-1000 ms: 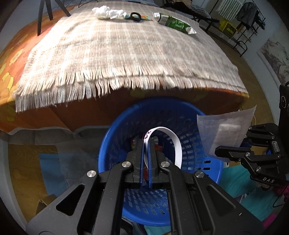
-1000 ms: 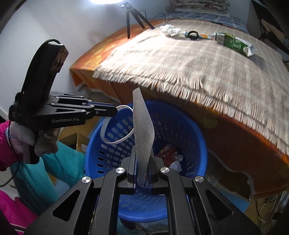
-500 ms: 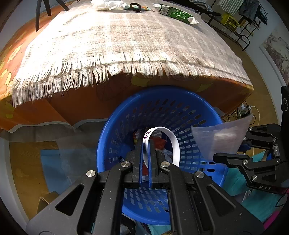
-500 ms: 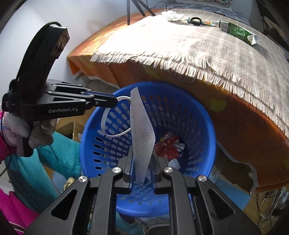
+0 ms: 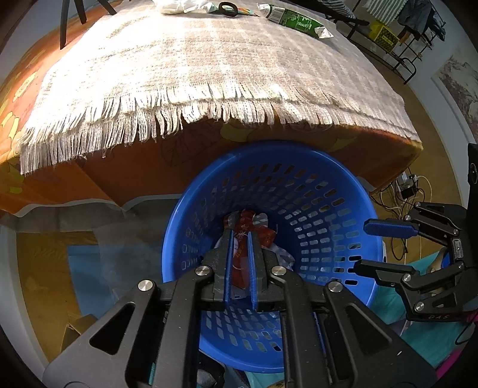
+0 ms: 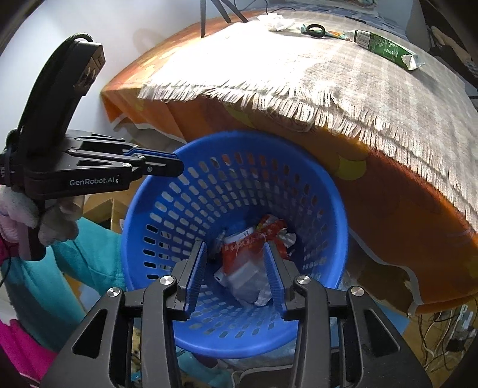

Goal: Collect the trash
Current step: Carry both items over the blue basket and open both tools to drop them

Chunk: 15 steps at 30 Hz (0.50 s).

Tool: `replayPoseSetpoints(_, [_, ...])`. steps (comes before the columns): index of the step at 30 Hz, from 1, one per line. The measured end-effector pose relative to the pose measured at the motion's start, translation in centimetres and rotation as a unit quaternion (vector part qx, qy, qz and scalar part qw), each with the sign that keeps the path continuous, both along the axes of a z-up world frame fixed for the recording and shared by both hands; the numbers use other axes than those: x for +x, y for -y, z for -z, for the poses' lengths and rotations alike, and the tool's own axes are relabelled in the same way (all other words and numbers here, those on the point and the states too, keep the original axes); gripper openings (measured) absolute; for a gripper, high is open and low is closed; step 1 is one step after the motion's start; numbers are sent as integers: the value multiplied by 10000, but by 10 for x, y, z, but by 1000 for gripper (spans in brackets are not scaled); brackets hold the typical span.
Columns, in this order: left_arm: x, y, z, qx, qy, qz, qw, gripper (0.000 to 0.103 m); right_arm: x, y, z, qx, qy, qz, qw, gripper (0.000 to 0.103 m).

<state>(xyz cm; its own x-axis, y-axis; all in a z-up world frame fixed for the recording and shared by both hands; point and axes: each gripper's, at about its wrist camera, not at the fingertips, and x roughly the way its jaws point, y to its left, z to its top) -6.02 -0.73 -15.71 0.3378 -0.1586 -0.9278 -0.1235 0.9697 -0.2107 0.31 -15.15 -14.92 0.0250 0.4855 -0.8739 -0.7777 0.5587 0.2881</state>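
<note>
Blue basket [image 6: 325, 191] beneath two emptied claws, beside the worktop.
Both claws have just been opening: the left claw [image 5: 240, 262] stands at a narrow gap, the right claw [image 6: 236, 268] wider, nothing between either pair of pads. Red and white wrappers [image 6: 254, 247] lie on the basket's bottom. On the fringed cloth [image 5: 209, 59] rest a green carton [image 5: 295, 22], scissors [image 5: 228, 7] and crumpled tissue [image 6: 276, 22].

A: I log the basket [image 6: 334, 215]: blue, slotted walls. Wrappers [image 6: 254, 238] inside it: red and white.

B: I add, above the basket, a blanket [image 6: 328, 77]: beige plaid, fringed; green carton [image 6: 385, 49] on it.
</note>
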Motion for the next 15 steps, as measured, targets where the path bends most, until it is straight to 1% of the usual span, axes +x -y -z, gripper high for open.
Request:
replayPoseSetpoints(1, [0,-1,0,2,-6,-12,10000,21,0,0,0,-11,18,24,10000,45])
replayPoseSetpoints(2, [1,-2,0,-5,14,-31,10000,37,1,-1,0,-15,37,43,10000,48])
replayPoseSetpoints(3, [0,-3,-1,-4,48,-50,10000,48,2,0,0,-20,64,72,10000,53])
replayPoseSetpoints(4, [1,-4,-2,7,90,-68,9999,50,3,0,-1,-25,81,91,9999,55])
replayPoseSetpoints(7, [3,-7,-5,12,114,-107,9999,51,6,1,-1,-69,135,172,9997,57])
replayPoseSetpoints(9, [5,-9,-6,-4,109,-150,9998,58,9,2,0,-133,162,239,9995,60])
replayPoseSetpoints(15, [8,-12,-10,-7,154,-208,9997,59,12,5,-1,-276,256,379,9986,63])
